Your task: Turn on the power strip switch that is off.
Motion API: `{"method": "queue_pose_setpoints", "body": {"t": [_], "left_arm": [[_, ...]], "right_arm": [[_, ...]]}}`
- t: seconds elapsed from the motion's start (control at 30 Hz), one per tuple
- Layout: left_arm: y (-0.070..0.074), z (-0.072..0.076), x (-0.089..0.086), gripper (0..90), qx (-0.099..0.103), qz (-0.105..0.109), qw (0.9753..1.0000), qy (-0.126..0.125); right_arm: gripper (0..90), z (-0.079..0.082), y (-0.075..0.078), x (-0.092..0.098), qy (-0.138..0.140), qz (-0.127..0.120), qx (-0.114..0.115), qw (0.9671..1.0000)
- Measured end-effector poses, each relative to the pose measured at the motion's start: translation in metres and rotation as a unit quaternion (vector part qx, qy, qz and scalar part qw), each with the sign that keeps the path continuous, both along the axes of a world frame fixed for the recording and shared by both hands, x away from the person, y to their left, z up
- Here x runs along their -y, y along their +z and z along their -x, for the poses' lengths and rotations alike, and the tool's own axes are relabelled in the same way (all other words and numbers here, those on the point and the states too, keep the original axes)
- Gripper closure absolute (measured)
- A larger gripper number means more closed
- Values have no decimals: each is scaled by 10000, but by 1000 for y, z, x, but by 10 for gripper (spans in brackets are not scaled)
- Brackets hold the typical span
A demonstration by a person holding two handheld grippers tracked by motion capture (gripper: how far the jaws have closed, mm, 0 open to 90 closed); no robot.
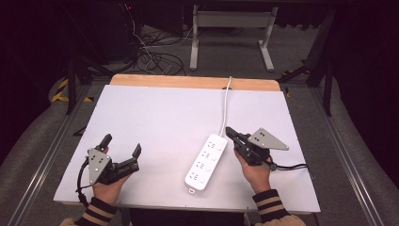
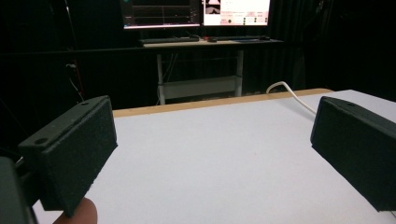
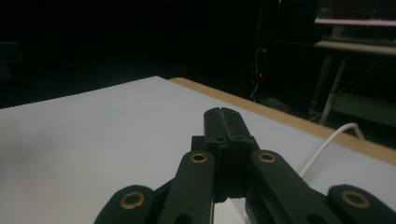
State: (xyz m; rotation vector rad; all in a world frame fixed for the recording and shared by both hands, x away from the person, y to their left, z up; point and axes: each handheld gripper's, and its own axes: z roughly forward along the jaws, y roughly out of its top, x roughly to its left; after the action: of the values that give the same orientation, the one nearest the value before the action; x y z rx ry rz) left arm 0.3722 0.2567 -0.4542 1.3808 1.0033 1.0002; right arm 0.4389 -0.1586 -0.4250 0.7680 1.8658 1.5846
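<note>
Power strip (image 1: pixel 206 161) on white table (image 1: pixel 155 122) between grippers, left gripper (image 1: pixel 123 145) fingers spread, right gripper (image 1: pixel 229 131) fingers pressed together.

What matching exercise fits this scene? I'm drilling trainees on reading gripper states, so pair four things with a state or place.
Things:
1. left gripper
2. right gripper
3. power strip
4. white cable

States:
A. runs to the table's far edge
B. jaws pressed together
C. lies flat beside the right gripper
D. jaws wide apart

Pairs: 1-D, 2-B, 3-C, 4-A
</note>
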Motion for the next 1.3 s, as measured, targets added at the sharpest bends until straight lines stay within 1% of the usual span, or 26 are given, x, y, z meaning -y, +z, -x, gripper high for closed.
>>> {"method": "queue_pose_setpoints", "body": {"t": [0.03,0.07,0.1,0.13,0.17,0.23,0.27,0.3,0.33,0.4,0.47,0.5,0.6,0.67,0.87,0.9,0.93,0.97,1.0,1.03,1.07,1.1,1.13,1.2,1.27,1.3], "left_arm": [[0,0,0,9,-5,-9,10000,5],[0,0,0,9,-4,-4,10000,17],[0,-1,0,9,-17,3,10000,19],[0,-1,0,9,-26,-1,10000,16],[0,0,0,9,-30,-4,10000,13],[0,0,1,9,-8,-3,10000,8],[0,0,1,9,0,-19,10000,15],[0,0,0,9,5,-37,10000,17],[0,0,0,9,2,-20,10000,12],[0,0,-1,9,-9,24,10000,29],[1,0,-2,9,-12,49,10000,51],[1,0,-2,9,-13,55,10000,48],[1,0,-1,9,8,6,10000,19],[1,0,0,9,7,14,10000,12],[1,0,-1,9,10,22,10000,21],[1,0,-1,9,10,29,10000,17],[1,0,-1,9,10,24,10000,17],[1,0,-1,9,6,23,10000,13],[1,0,-1,9,3,26,10000,2],[1,0,0,9,5,28,10000,0],[1,0,0,9,4,27,10000,-1],[1,0,0,9,3,25,10000,0],[1,0,-1,9,2,29,10000,3],[1,0,-1,9,6,38,10000,5],[1,0,-1,9,-3,44,10000,5],[1,0,-1,8,-2,47,10000,0]], "right_arm": [[900,5,0,3,3,12,180,9998],[900,14,0,11,-19,-115,415,9991],[900,17,0,17,-46,-218,546,9983],[900,21,0,22,-66,-372,616,9974],[900,21,0,22,-66,-372,616,9974],[900,27,-1,32,-107,-531,727,9959],[900,34,-4,41,-85,-548,801,9952],[900,34,-4,41,-85,-548,801,9952],[900,38,-6,48,-95,-530,822,9952],[900,40,-7,51,-115,-536,861,9948],[900,43,-5,56,-184,-574,897,9941],[900,44,-4,59,-246,-665,911,9933],[900,44,-6,59,-289,-644,930,9932],[900,43,-8,56,-279,-578,897,9939],[900,44,-8,57,-336,-589,924,9934],[831,44,-9,58,-375,-588,958,9929],[831,44,-9,58,-375,-588,958,9929],[790,43,-9,58,-385,-596,927,9932],[790,43,-9,58,-385,-596,927,9932],[750,43,-9,58,-364,-598,927,9932],[750,43,-9,58,-364,-598,927,9932],[704,43,-9,58,-379,-597,930,9932],[704,43,-9,58,-379,-597,930,9932],[588,43,-9,59,-393,-621,948,9928],[452,42,-9,58,-492,-653,1007,9915],[396,40,-10,58,-504,-645,996,9917]]}}
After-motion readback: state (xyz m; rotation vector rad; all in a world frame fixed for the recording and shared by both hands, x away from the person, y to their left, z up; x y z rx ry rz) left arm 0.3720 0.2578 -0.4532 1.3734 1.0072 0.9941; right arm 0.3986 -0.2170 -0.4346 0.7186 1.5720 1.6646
